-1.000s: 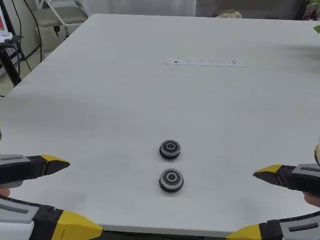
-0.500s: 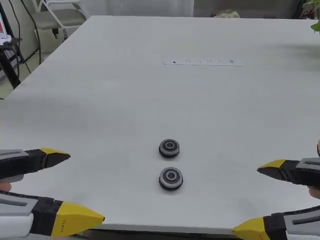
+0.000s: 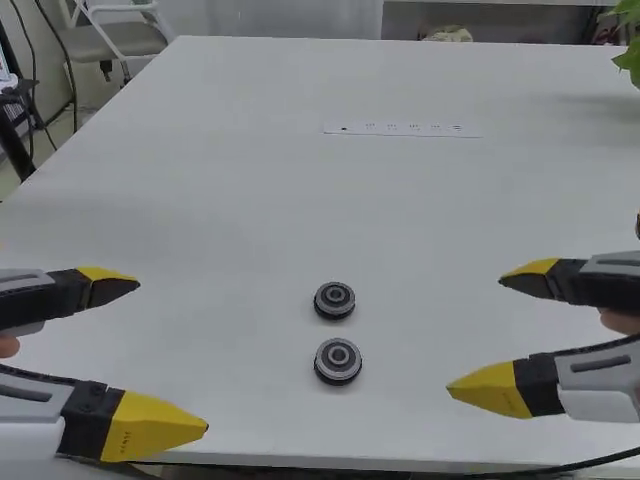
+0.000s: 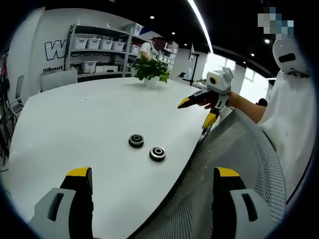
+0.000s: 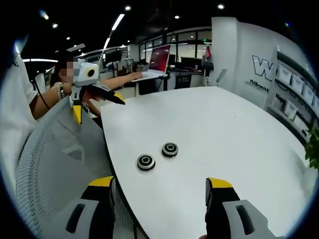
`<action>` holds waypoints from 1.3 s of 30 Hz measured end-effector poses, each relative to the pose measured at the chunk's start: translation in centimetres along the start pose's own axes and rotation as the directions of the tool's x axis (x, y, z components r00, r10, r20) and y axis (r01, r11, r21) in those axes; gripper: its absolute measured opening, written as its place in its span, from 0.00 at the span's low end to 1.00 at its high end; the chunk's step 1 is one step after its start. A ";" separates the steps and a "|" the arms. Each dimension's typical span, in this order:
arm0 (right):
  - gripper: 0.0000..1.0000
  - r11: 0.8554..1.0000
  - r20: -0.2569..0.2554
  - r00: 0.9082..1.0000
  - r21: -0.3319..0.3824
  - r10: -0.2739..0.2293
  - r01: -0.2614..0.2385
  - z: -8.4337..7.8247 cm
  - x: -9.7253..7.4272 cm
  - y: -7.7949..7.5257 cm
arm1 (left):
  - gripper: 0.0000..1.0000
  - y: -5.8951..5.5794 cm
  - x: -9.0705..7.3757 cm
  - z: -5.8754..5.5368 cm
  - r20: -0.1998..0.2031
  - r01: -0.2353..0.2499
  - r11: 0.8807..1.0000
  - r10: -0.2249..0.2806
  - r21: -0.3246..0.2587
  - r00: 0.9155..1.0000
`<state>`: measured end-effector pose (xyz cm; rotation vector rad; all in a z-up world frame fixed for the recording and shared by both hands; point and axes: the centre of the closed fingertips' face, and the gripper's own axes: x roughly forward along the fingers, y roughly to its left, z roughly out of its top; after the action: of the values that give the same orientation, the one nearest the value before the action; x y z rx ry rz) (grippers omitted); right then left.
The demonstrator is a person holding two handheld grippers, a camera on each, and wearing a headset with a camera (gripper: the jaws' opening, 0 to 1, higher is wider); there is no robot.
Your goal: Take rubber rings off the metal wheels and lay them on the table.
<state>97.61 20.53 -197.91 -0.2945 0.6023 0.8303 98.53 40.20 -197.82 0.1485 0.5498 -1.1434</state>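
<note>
- The left gripper (image 3: 170,358) hangs over the near edge of the white table (image 3: 250,200). Its yellow-tipped jaws are spread wide with nothing between them.
- The right gripper (image 3: 474,333) hangs opposite it at the same edge. Its jaws are likewise wide apart and empty, and the tips point toward the left gripper.
- In the left gripper view, a grey mesh chair back (image 4: 239,159) lies just under that gripper's right-hand jaw, off the table edge.
- The near wheel (image 3: 338,361) lies flat on the table in the open space between the two grippers. It is roughly midway and well apart from both.
- The far wheel (image 3: 334,300) lies flat just beyond the near one, close but not touching. It is also between the grippers and clear of every jaw.
- Both wheels show a pale metal hub with the black rubber rings (image 3: 319,365) seated around them.
- Well ahead of both grippers, past the wheels, a row of sockets (image 3: 400,128) sits flush in the tabletop.
- Past the table's far corner on the left gripper's side stands a white chair (image 3: 110,25).
- On the right gripper's side, at the far edge, green leaves of a plant (image 3: 628,55) show.
- In the left gripper view, shelves of storage bins (image 4: 99,45) line the wall behind the plant.
- In the right gripper view, an open laptop (image 5: 160,59) stands beyond the left gripper.
</note>
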 end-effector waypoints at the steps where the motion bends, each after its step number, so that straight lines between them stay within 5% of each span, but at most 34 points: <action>1: 0.71 1.000 0.004 1.000 -0.009 -0.004 0.004 0.4 0.0 -0.2 | 0.99 0.0 0.1 0.0 -0.007 -0.002 1.000 0.002 0.007 1.000; 4: 0.68 0.999 0.017 1.000 -0.046 -0.008 0.009 1.7 0.1 -0.5 | 0.99 -0.1 0.4 -0.1 -0.054 0.000 0.998 0.003 0.056 0.999; 18: 0.58 0.988 0.083 0.996 -0.152 0.025 -0.013 8.2 2.1 -2.3 | 0.99 0.4 2.0 4.4 -0.028 0.039 0.987 -0.035 0.158 0.999; 21: 0.52 0.984 0.103 0.994 -0.176 0.037 -0.019 9.1 2.5 -2.6 | 0.99 0.8 2.2 5.6 -0.010 0.034 0.983 -0.033 0.183 0.999; 25: 0.51 0.985 0.138 0.989 -0.168 0.060 -0.036 10.0 3.0 -2.7 | 0.95 1.1 2.8 7.8 0.063 0.027 0.976 -0.041 0.217 0.997; 28: 0.45 0.988 0.177 0.978 -0.127 0.111 -0.089 10.5 3.7 -2.5 | 0.89 1.6 3.7 9.5 0.140 -0.001 0.969 -0.035 0.248 0.990; 31: 0.46 0.992 0.220 0.969 -0.076 0.115 -0.101 10.7 4.2 -3.2 | 0.85 1.6 4.6 10.0 0.164 0.008 0.965 -0.053 0.262 0.985; 33: 0.44 0.991 0.273 0.953 -0.051 0.130 -0.121 10.9 4.4 -3.3 | 0.79 1.5 5.3 10.2 0.172 0.023 0.959 -0.074 0.283 0.982; 36: 0.44 0.988 0.290 0.945 -0.038 0.152 -0.147 9.9 4.5 -3.5 | 0.74 1.4 6.2 10.2 0.173 0.049 0.954 -0.103 0.295 0.979; 39: 0.41 0.981 0.288 0.938 -0.053 0.195 -0.188 8.8 4.8 -3.1 | 0.68 1.5 7.2 9.0 0.087 0.084 0.928 -0.123 0.363 0.989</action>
<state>105.82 25.51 -193.80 -0.1313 0.3464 1.0482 105.03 31.42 -193.83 0.3744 0.2494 -1.3411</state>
